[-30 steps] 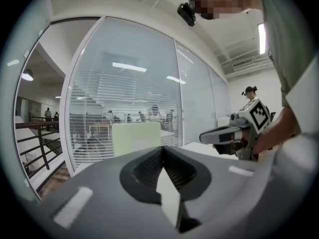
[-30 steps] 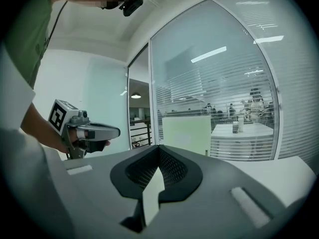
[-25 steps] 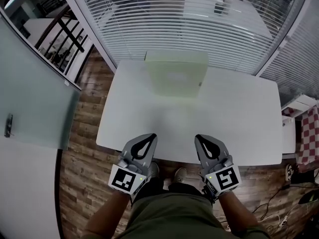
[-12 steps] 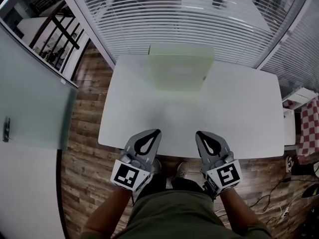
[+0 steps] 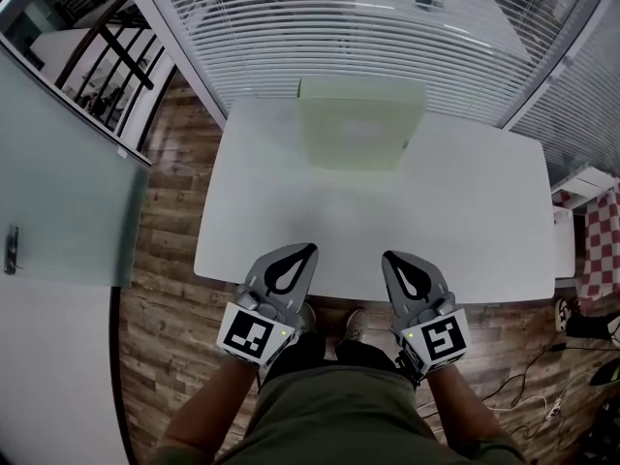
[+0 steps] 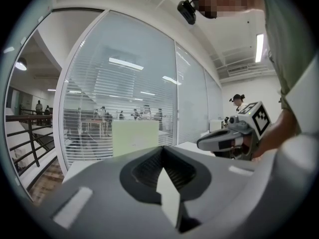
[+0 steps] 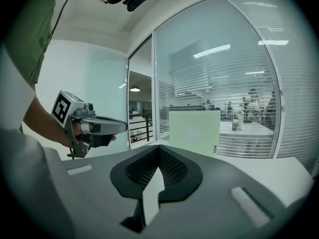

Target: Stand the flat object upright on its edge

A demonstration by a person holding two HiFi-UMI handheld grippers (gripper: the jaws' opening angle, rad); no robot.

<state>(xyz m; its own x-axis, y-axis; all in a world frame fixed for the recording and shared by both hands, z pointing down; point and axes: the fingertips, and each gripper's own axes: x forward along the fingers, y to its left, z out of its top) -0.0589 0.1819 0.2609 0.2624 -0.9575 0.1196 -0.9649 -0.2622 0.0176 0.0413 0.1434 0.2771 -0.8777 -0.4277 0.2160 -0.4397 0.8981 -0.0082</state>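
Observation:
A flat pale green panel (image 5: 359, 124) stands upright on its lower edge at the far side of the white table (image 5: 465, 221), close to the glass wall. It also shows in the left gripper view (image 6: 135, 137) and the right gripper view (image 7: 194, 132). Both grippers hang side by side over the table's near edge, well short of the panel. My left gripper (image 5: 302, 251) is shut with nothing in it. My right gripper (image 5: 391, 257) is shut and holds nothing either. From the left gripper view I see the right gripper (image 6: 230, 139) in a hand; the right gripper view shows the left gripper (image 7: 85, 126).
A glass wall with horizontal blinds (image 5: 349, 27) runs behind the table. A frosted glass door (image 5: 58, 182) stands at the left over wooden floor (image 5: 165, 221). Cables (image 5: 533, 395) lie on the floor at the lower right.
The view has drifted slightly, so the table and panel sit a bit more to the right. Both grippers keep their place at the near edge and stay shut.

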